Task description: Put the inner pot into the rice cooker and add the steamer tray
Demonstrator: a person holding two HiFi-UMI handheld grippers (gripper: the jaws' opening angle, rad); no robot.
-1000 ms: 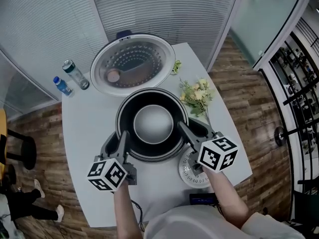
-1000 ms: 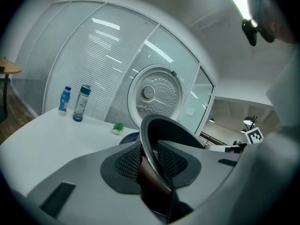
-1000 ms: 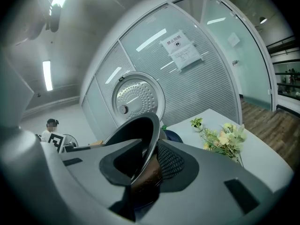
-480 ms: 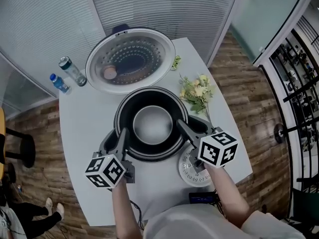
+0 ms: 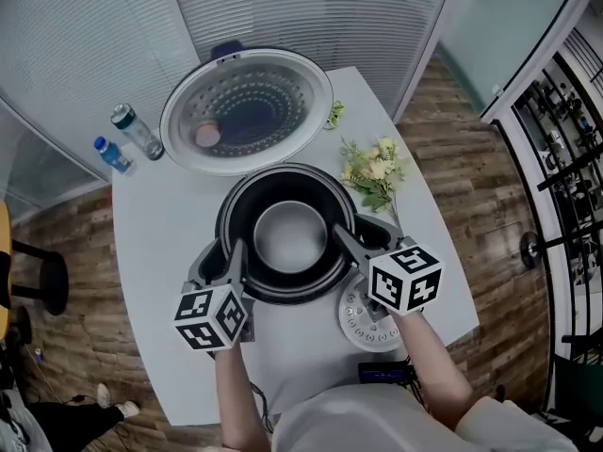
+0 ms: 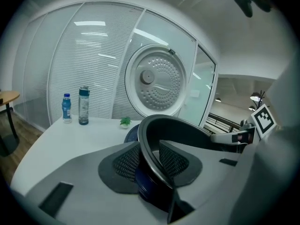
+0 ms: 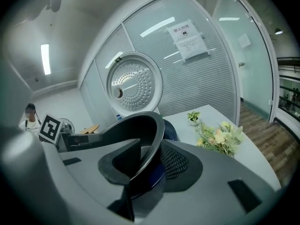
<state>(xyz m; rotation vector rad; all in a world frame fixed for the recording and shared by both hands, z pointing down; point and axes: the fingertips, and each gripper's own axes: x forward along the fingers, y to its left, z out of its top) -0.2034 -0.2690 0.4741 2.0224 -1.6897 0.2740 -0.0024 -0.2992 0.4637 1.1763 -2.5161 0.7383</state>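
Your black inner pot (image 5: pixel 289 238), round with a pale grey floor, sits down inside the dark-bodied rice cooker (image 5: pixel 379 230) in the middle of the white surface (image 5: pixel 165 224). The cooker's round silver lid (image 5: pixel 247 111) stands swung open on the far side, its dimpled inner face turned toward you.

Your left gripper (image 5: pixel 236 250) reaches to the pot's left rim and your right gripper (image 5: pixel 341 240) to its right rim, both angled downward. In the left gripper view the rim runs up between the two mesh-faced jaws, one inside the pot and one outside. Those jaws have just been opening and stand partly apart, loose around the rim rather than pressing on it. The right gripper view shows the same: the rim is between jaws that have just been opening, and they are not clamped on it.

The round pale perforated steamer tray (image 5: pixel 363 326) lies flat on the surface just beside the cooker's near right side, partly under your right gripper's marker cube.

A bunch of pale yellow flowers with green leaves (image 5: pixel 372 179) lies to the right of the cooker. A small green plant (image 5: pixel 334 116) sits by the lid's right edge. Two clear plastic bottles (image 5: pixel 137 132) stand upright at the far left corner.
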